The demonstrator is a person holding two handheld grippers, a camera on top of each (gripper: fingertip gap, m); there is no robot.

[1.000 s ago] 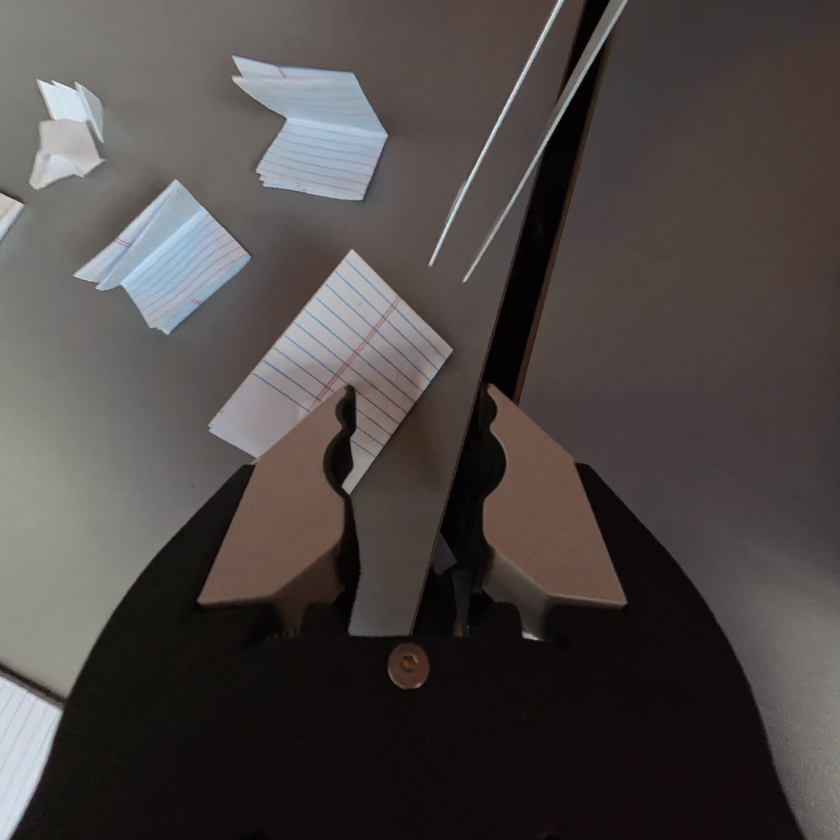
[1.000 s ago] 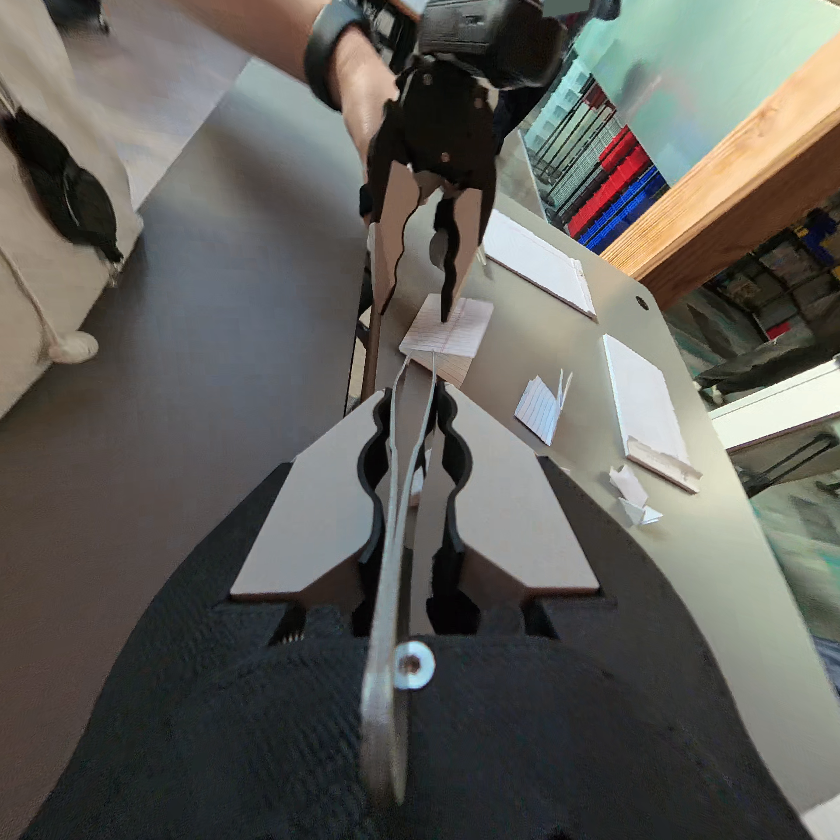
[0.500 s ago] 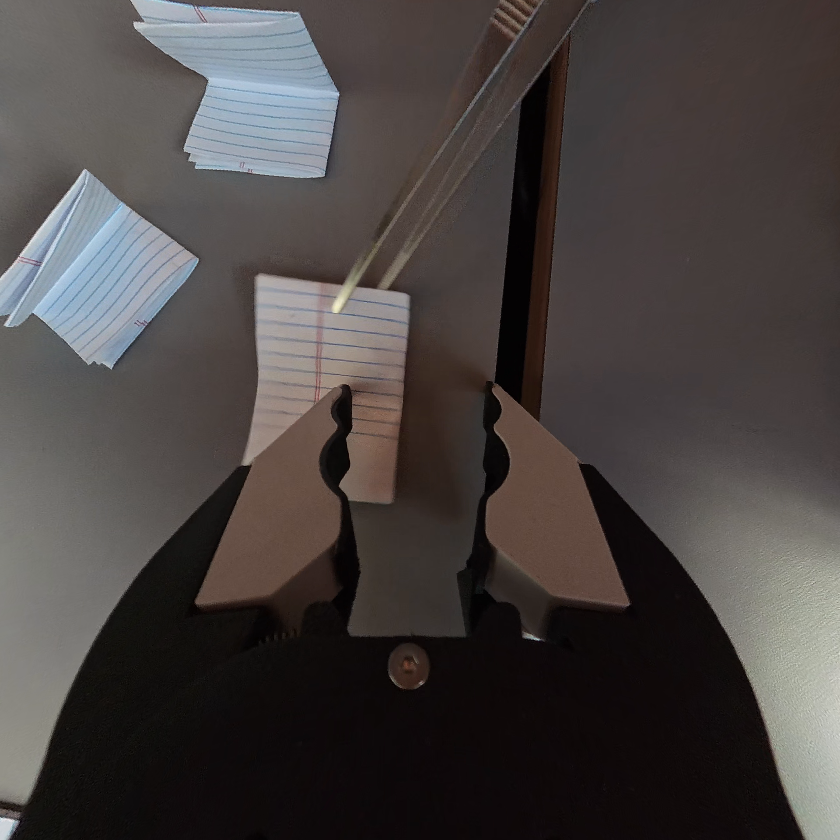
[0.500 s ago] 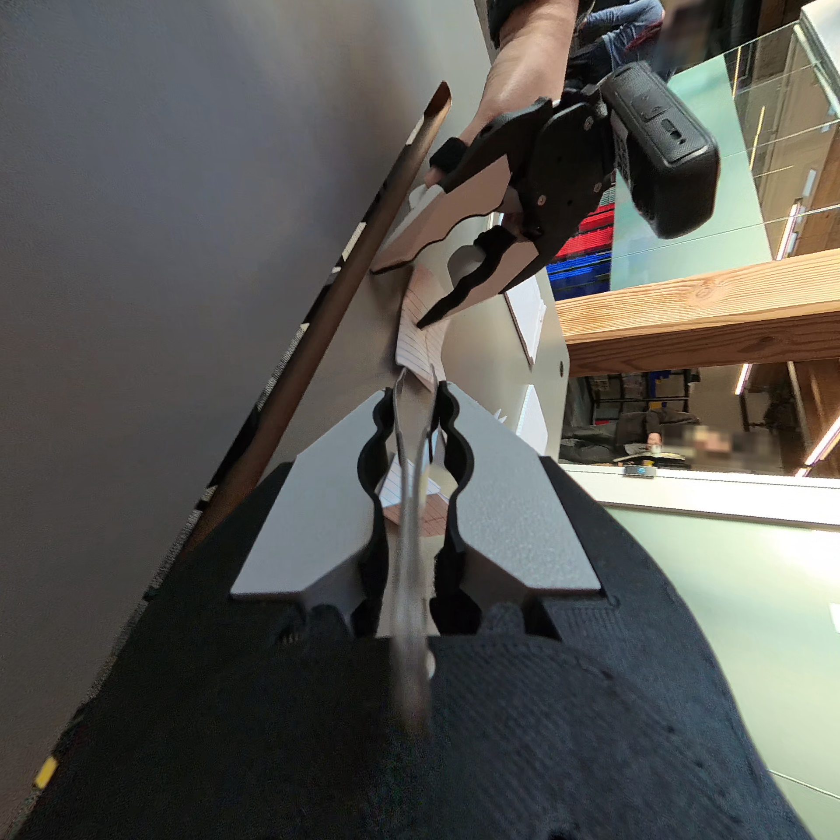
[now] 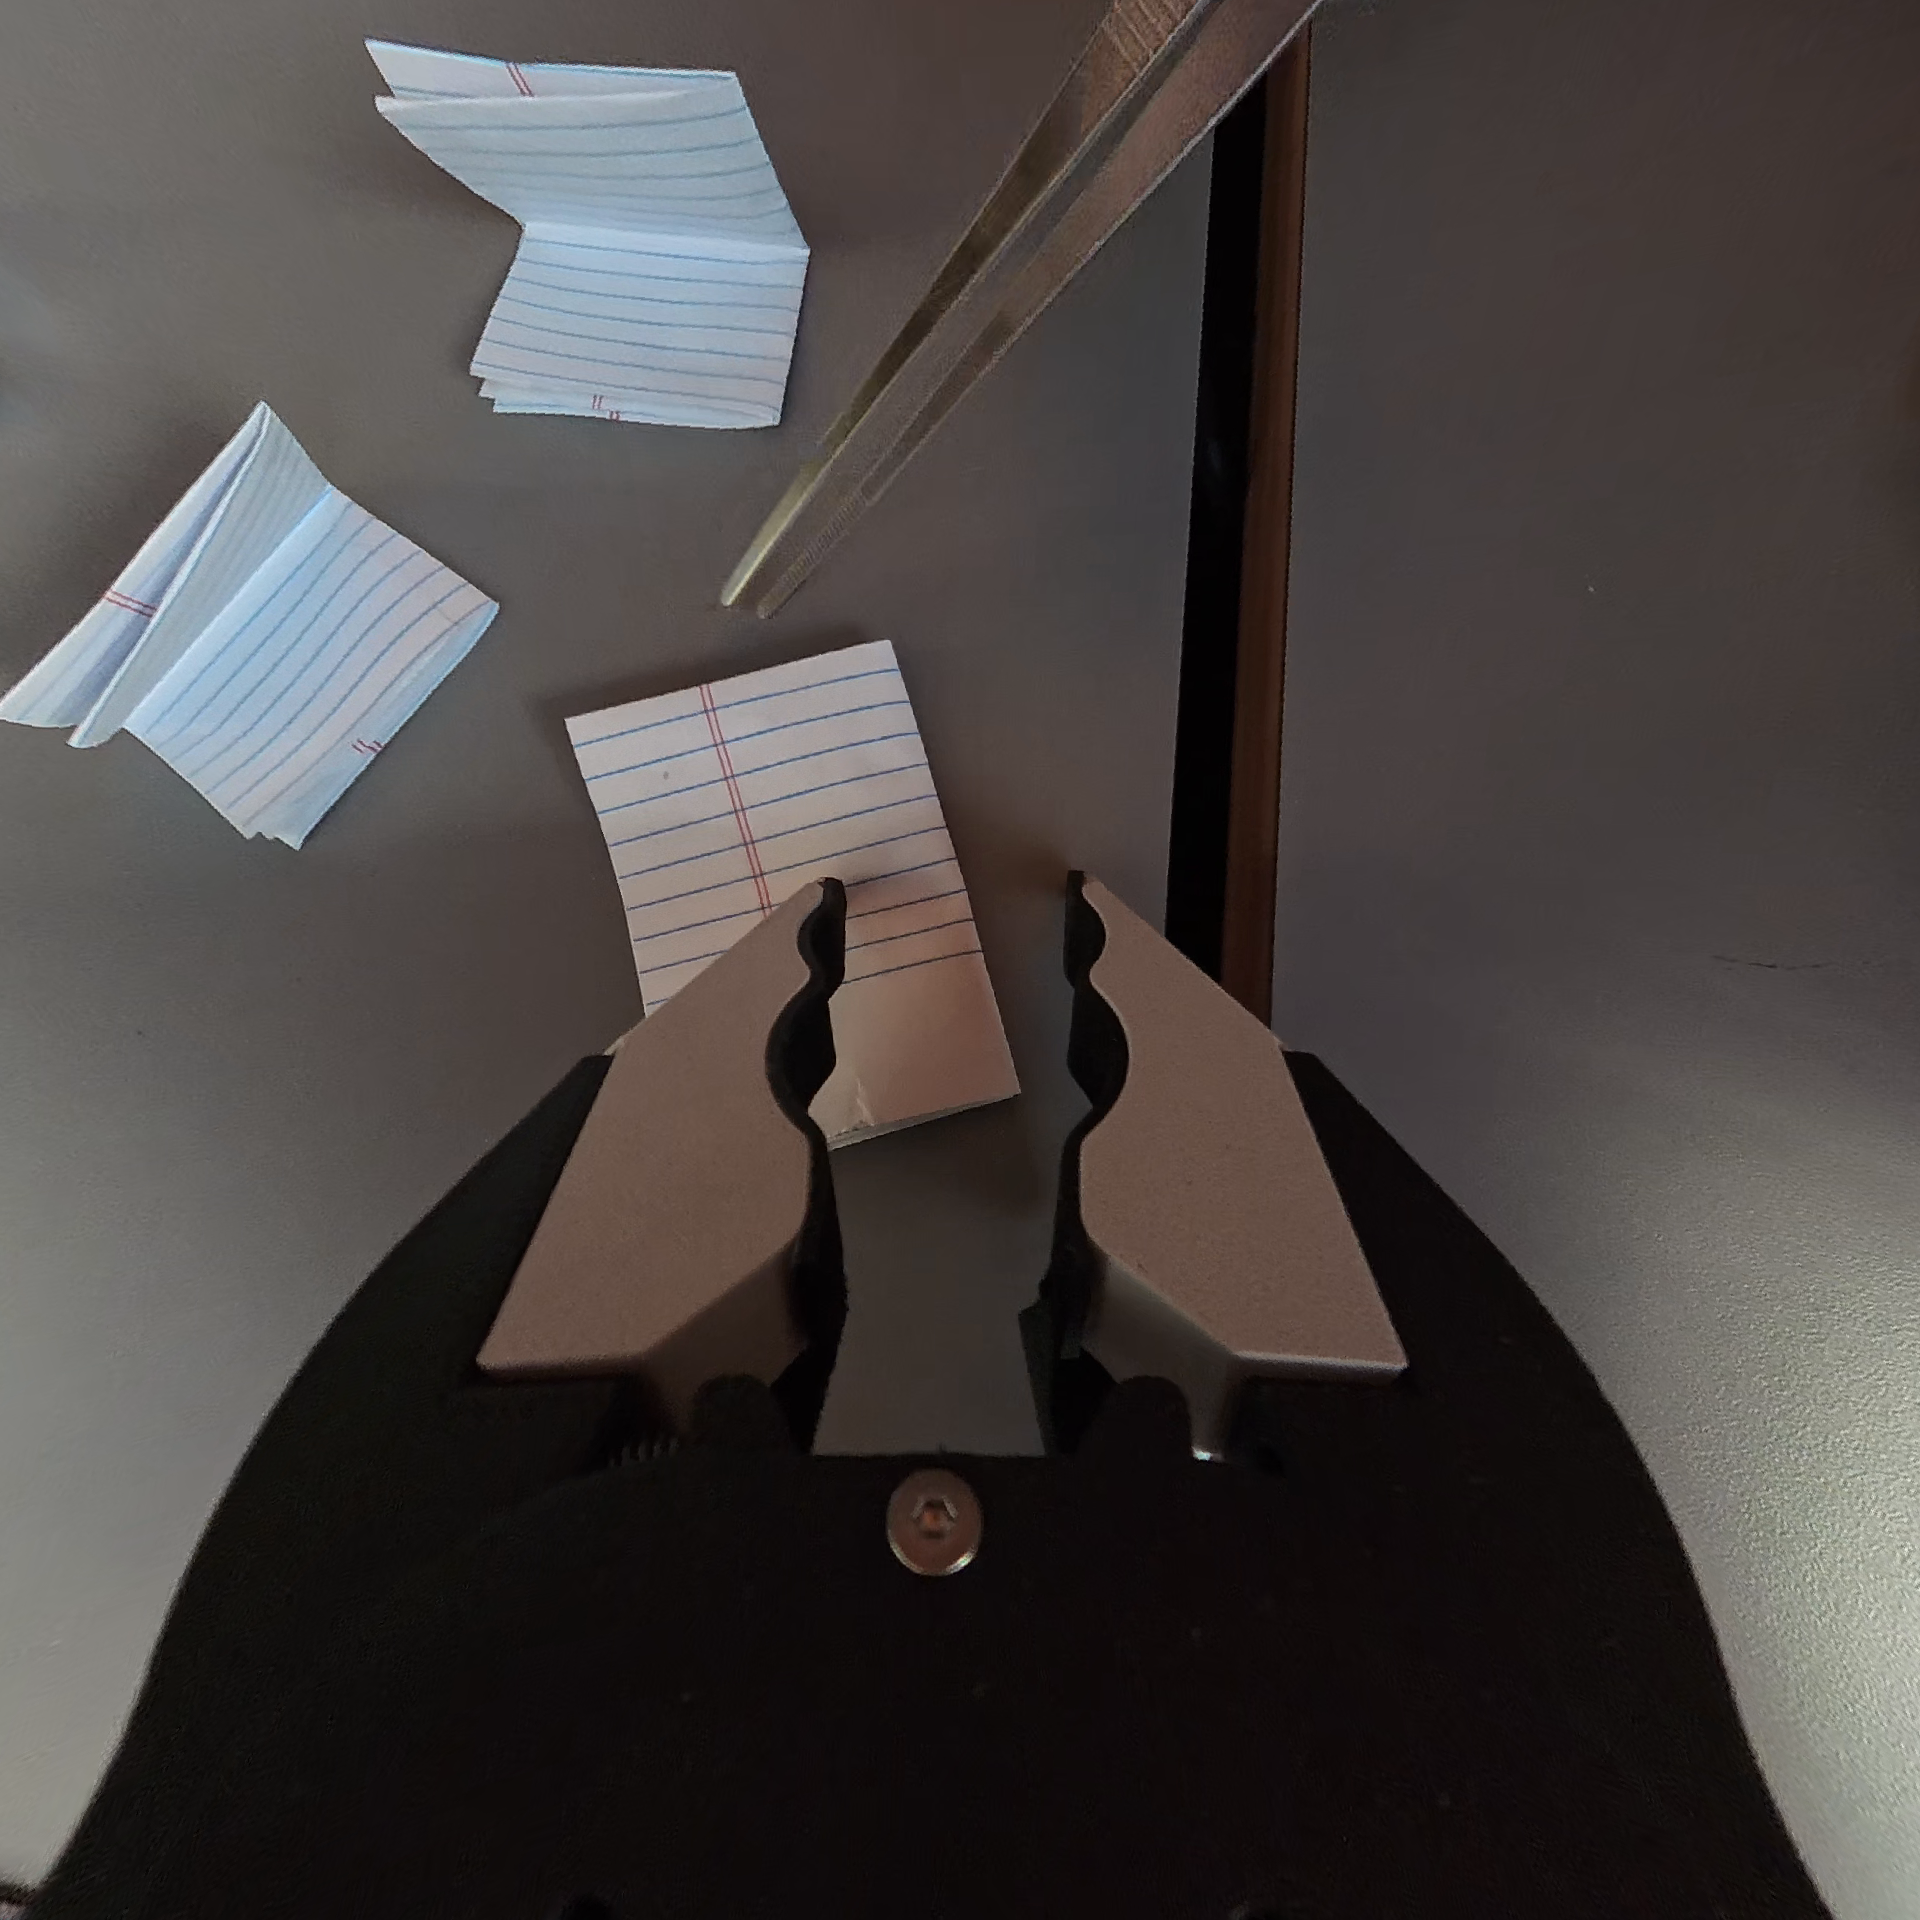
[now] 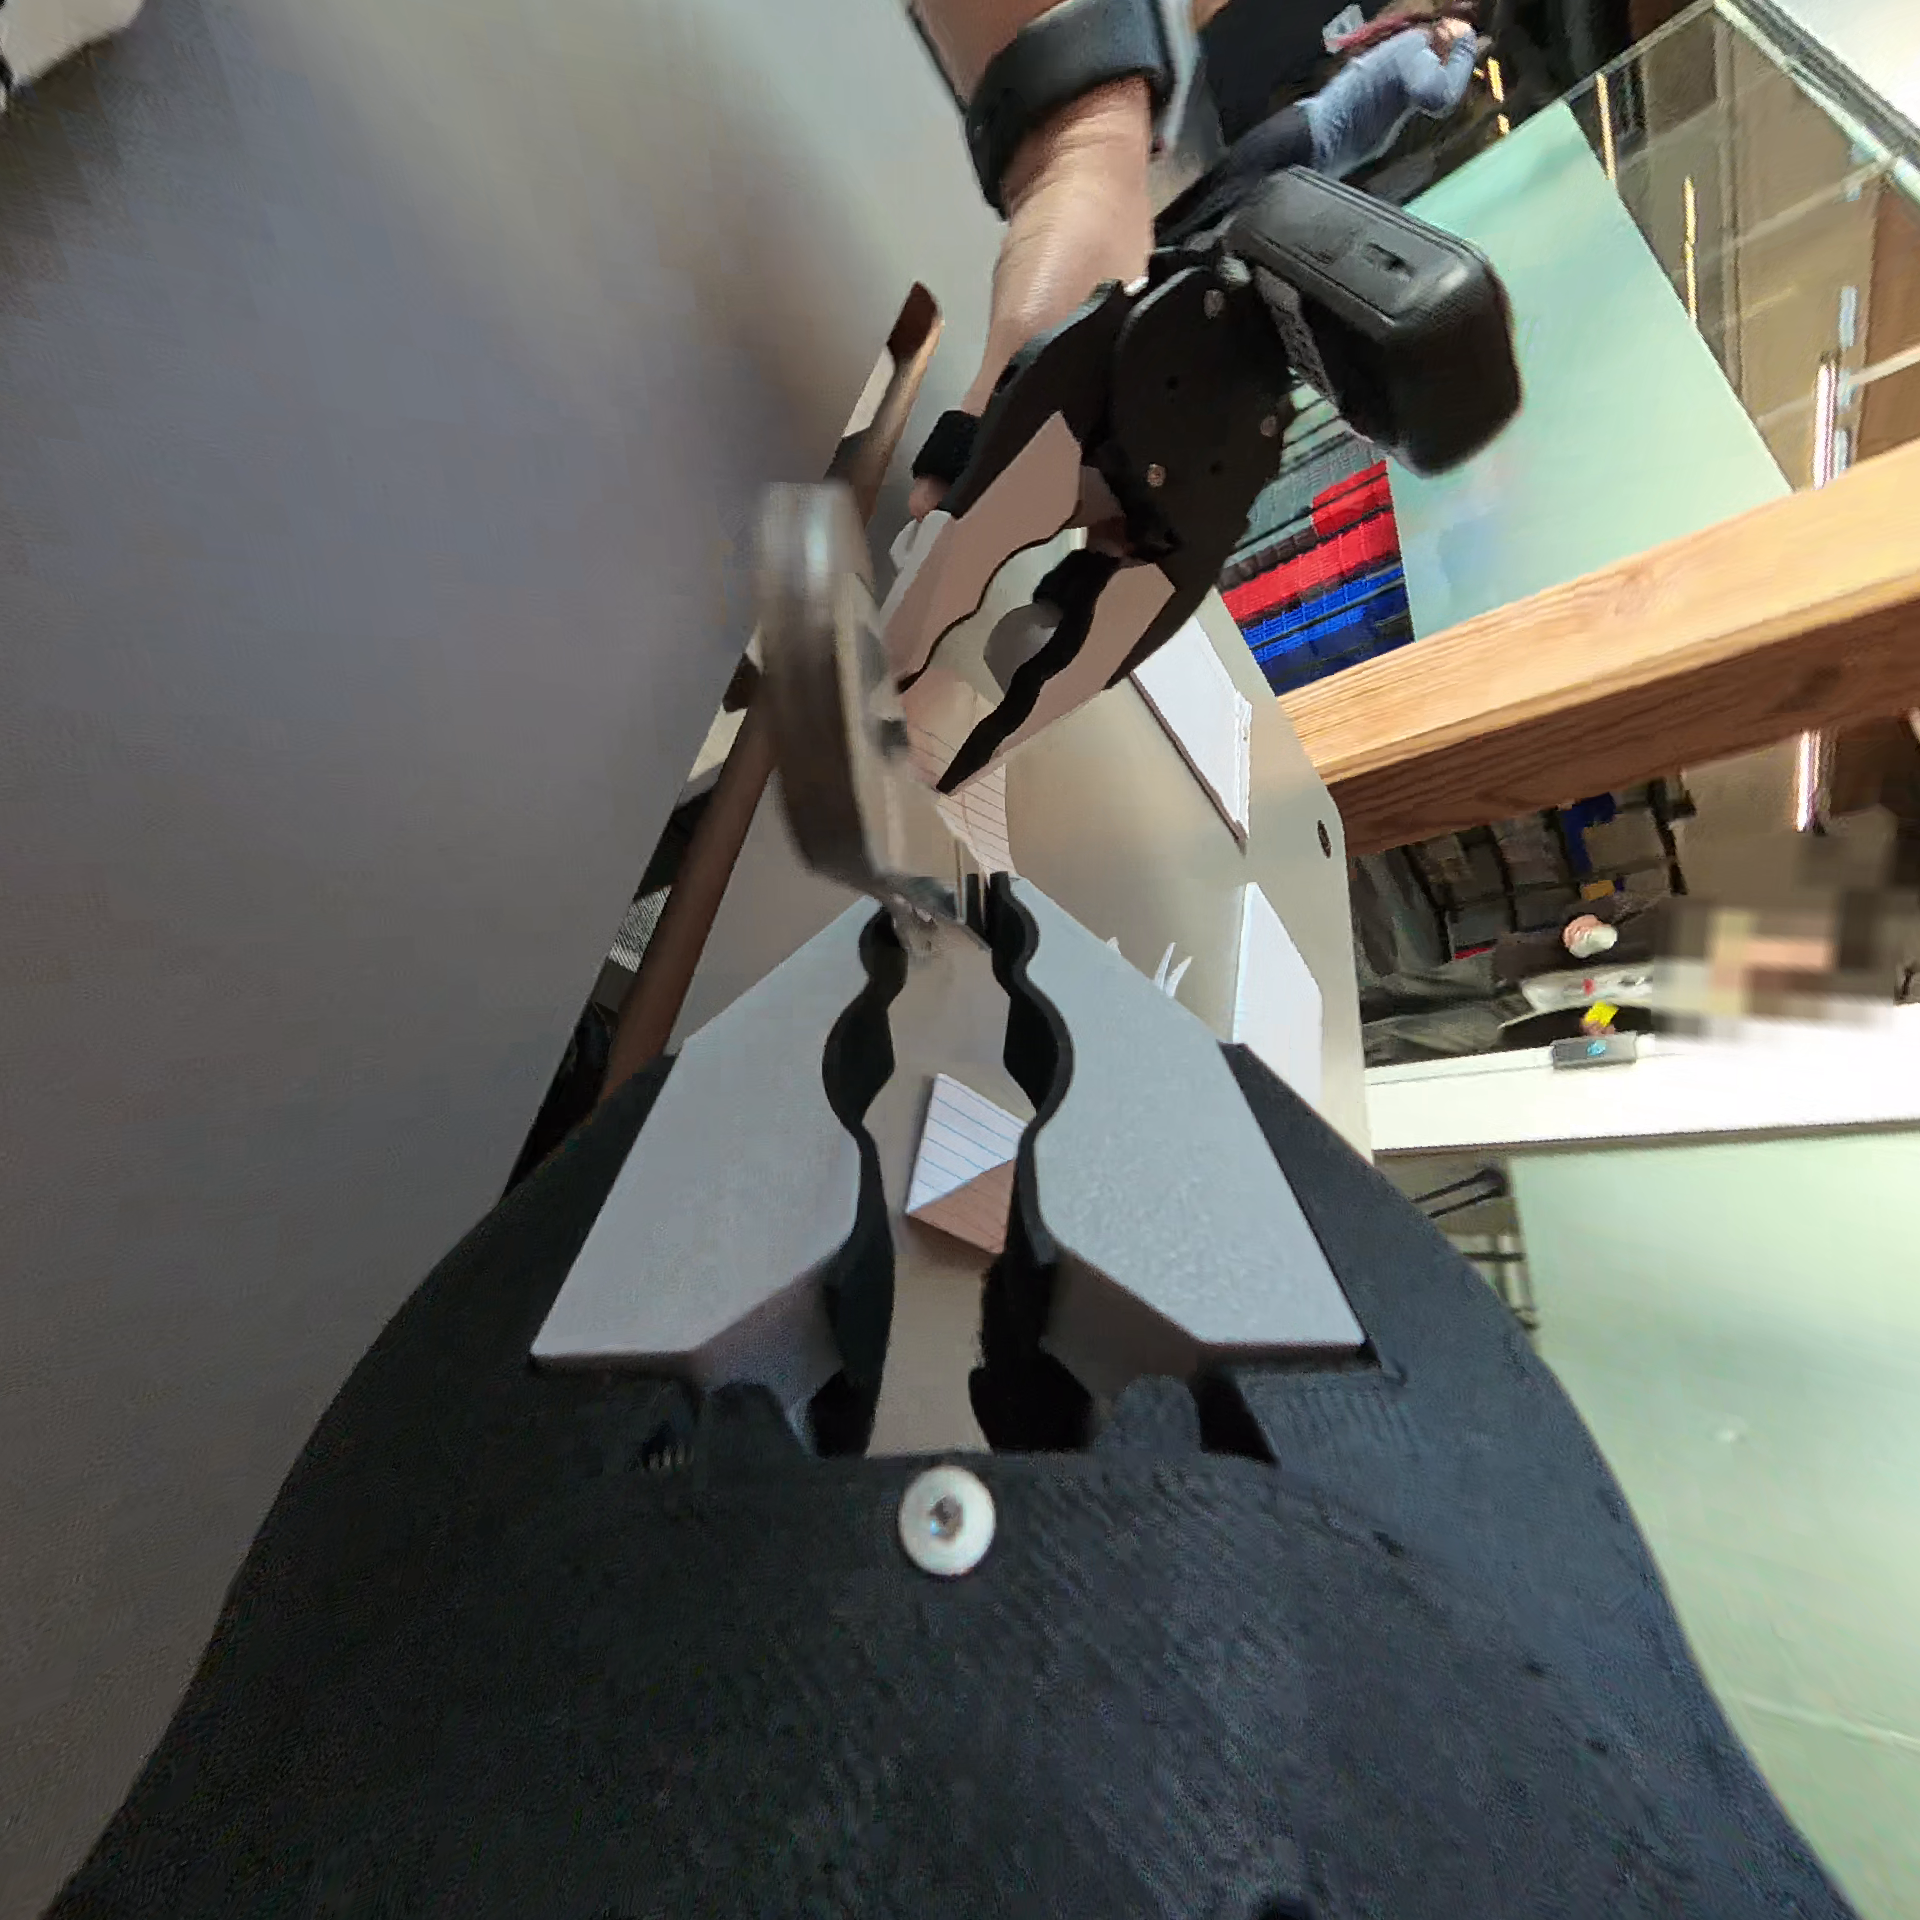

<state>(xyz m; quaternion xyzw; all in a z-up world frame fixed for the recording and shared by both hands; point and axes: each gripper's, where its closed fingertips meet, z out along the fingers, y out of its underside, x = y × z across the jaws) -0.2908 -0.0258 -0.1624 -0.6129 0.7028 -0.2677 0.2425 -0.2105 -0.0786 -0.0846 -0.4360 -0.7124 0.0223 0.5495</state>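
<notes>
My left gripper (image 5: 954, 883) is open and empty, its left fingertip over a folded sheet of lined paper (image 5: 790, 810) lying on the grey table (image 5: 312, 1039). Metal tweezers (image 5: 987, 291) slant down from the upper right, tips just above the paper's far edge. In the right wrist view my right gripper (image 6: 943, 899) has its jaws apart. The tweezers (image 6: 831, 707) are blurred and stick out sideways from its left fingertip, not lying between the jaws. The left gripper (image 6: 925, 732) hovers over the paper (image 6: 982, 821) straight ahead.
Two more folded lined sheets (image 5: 644, 260) (image 5: 260, 644) lie to the left. The table's brown edge (image 5: 1252, 520) runs close on the right, floor beyond. Another paper piece (image 6: 961, 1143), white notepads (image 6: 1195, 707) (image 6: 1273, 987) and a wooden beam (image 6: 1610, 644) show too. Spacing between my two grippers at the tips: around 12 cm.
The tweezers no longer lie along between the right jaws; they have swung out to the left fingertip. The paper has turned and sits nearer the left gripper. The left gripper stays open.
</notes>
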